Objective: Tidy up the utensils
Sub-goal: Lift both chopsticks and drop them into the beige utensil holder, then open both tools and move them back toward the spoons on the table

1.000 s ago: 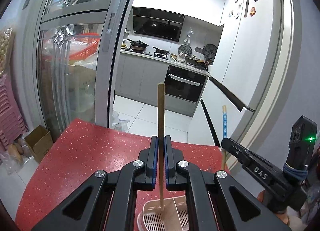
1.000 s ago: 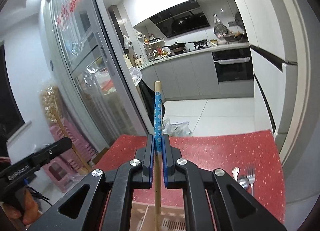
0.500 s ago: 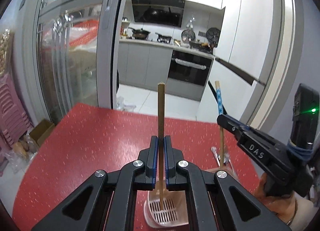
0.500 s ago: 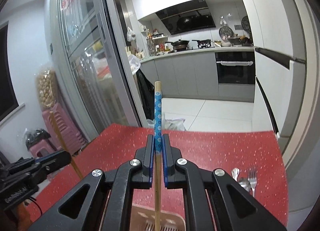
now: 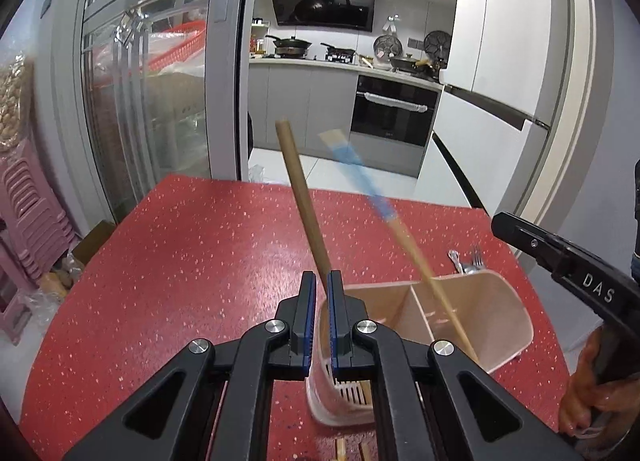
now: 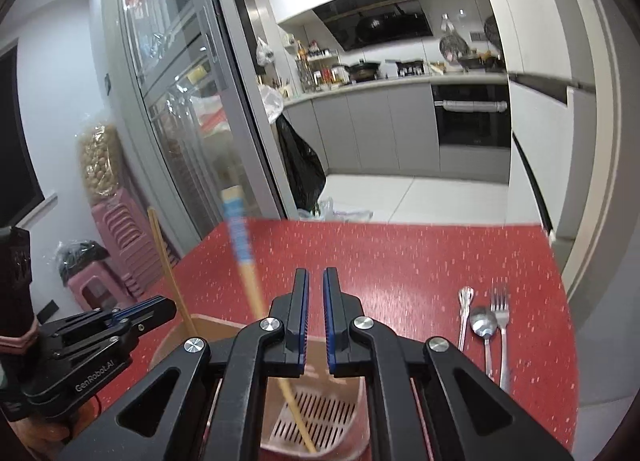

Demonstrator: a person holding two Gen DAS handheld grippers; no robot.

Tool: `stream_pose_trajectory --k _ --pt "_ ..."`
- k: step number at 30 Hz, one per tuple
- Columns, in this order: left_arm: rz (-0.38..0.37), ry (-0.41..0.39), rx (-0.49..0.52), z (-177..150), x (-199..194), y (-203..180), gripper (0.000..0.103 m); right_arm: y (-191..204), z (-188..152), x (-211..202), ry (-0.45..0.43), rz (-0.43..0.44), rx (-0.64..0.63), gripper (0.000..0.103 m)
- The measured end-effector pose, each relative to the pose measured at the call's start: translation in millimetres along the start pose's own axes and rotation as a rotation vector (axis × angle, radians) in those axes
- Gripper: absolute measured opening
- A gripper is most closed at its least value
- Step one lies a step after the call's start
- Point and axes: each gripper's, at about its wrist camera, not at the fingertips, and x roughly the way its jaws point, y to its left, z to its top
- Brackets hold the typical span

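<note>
A beige two-compartment utensil holder [image 5: 500,325] stands on the red table [image 5: 192,261]; its slotted bottom [image 6: 320,417] shows in the right wrist view. My left gripper [image 5: 321,281] hovers over its left compartment. Its pads grip a plain wooden chopstick [image 5: 300,189], which leans away to the left with its lower end inside. My right gripper [image 6: 316,277] has its jaws a narrow slit apart with nothing between them. The blue-patterned chopstick [image 6: 240,241] is blurred and leans left, its tip on the holder's bottom. It crosses the right compartment [image 5: 372,189].
A spoon [image 6: 482,323], a fork [image 6: 500,309] and a third metal utensil [image 6: 465,301] lie on the table to the right of the holder. More wooden chopstick ends [image 5: 340,451] lie at the near edge. A hand [image 5: 588,393] holds the right gripper [image 5: 498,221]. Pink stools [image 6: 116,245] stand left of the table.
Both grippers came down over the holder. The blue chopstick left the right jaws and tipped left into the holder. The plain chopstick swung from upright to a lean.
</note>
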Motion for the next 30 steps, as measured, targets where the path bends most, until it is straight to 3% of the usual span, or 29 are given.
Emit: stream_pose_trajectory --k 7,10,12,14,25,28,30 --pt "-0.009 0.015 -0.008 -3.7 -3.1 0.6 0.03 -7.8 1.2 -1.7 0.054 0.026 0.037 0.009" --pt "-0.009 0.014 -0.013 -3.9 -7.3 1.9 0.03 -4.3 1.0 0.3 0.097 0.047 0.023 0.014" --pt "0.002 0.016 -0.013 -7.0 -11.7 3.0 0.03 3.0 4.4 3.0 0.127 0.059 -0.007 0.038" --pt "0.01 0.013 -0.015 -10.9 -16.2 4.2 0.03 10.1 8.3 5.5 0.138 0.076 -0.033 0.051" --pt "0.065 0.043 -0.074 -25.6 -24.3 30.3 0.03 68.9 24.7 77.5 0.384 0.069 -0.253 0.048" --pt "0.076 0.057 -0.087 -30.2 -22.9 38.6 0.03 74.2 23.3 96.9 0.422 0.038 -0.285 0.031" --pt "0.081 0.066 -0.094 -32.6 -21.6 42.6 0.03 71.9 22.2 102.2 0.434 0.045 -0.264 0.011"
